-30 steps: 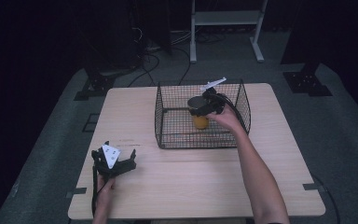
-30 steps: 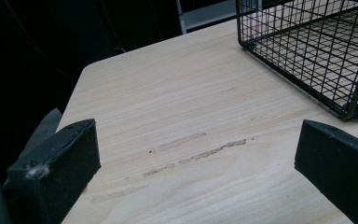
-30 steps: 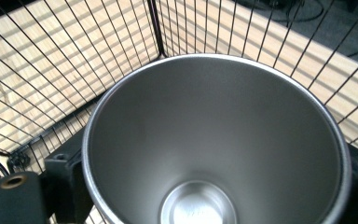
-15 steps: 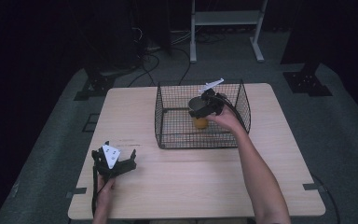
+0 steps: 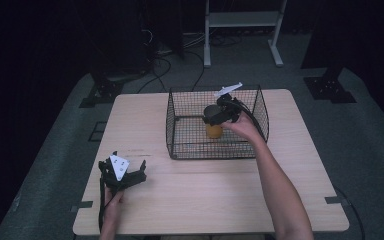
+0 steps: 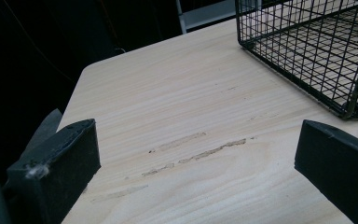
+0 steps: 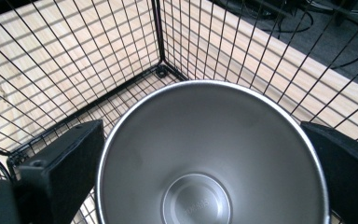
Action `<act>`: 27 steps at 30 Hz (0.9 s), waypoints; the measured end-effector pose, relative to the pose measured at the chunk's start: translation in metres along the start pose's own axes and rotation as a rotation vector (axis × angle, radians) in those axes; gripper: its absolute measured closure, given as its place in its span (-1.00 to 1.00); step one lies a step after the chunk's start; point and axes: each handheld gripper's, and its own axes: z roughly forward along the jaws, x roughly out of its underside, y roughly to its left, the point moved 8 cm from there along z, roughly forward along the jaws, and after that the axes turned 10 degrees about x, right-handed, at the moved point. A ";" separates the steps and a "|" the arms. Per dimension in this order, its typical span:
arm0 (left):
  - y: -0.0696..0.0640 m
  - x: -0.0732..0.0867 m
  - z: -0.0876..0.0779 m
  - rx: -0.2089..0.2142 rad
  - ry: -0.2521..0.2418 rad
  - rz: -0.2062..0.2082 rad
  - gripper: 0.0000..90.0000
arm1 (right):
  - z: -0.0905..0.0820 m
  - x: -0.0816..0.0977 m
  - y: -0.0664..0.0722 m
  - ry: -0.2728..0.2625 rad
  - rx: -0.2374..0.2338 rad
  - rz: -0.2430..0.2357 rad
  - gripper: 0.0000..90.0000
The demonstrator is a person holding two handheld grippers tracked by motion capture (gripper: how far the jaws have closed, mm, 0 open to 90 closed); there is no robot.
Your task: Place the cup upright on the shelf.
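Our right claw (image 5: 219, 116) sits inside the wire basket (image 5: 180, 125), its jaws flanking a steel cup (image 7: 212, 158). In the right gripper view the cup's open mouth faces us, a jaw close at either side of the rim; whether they press on it or stand just clear we cannot tell. From above, the cup looks orange-yellow on the outside and stands upright, its long axis vertical, directly under this claw and near the basket's middle. Any lift, we judge, must go straight up to clear the basket walls around it.

Our left claw (image 5: 122, 175) hovers low over the worktop (image 5: 205, 200), jaws wide apart and holding nothing. The basket lies well ahead of it and to its right, so the right hand (image 5: 242, 127) is far nearer the cup.
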 end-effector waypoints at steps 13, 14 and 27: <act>0.001 0.000 0.001 -0.003 0.008 -0.004 -1.00 | -0.023 -0.017 -0.009 -0.118 -0.026 0.081 -0.95; 0.001 0.000 0.001 -0.003 0.008 -0.004 -1.00 | -0.026 -0.018 -0.009 -0.125 -0.031 0.089 -0.95; 0.000 0.000 0.000 0.003 -0.001 0.002 -1.00 | -0.056 -0.019 -0.003 -0.179 -0.061 0.092 -0.95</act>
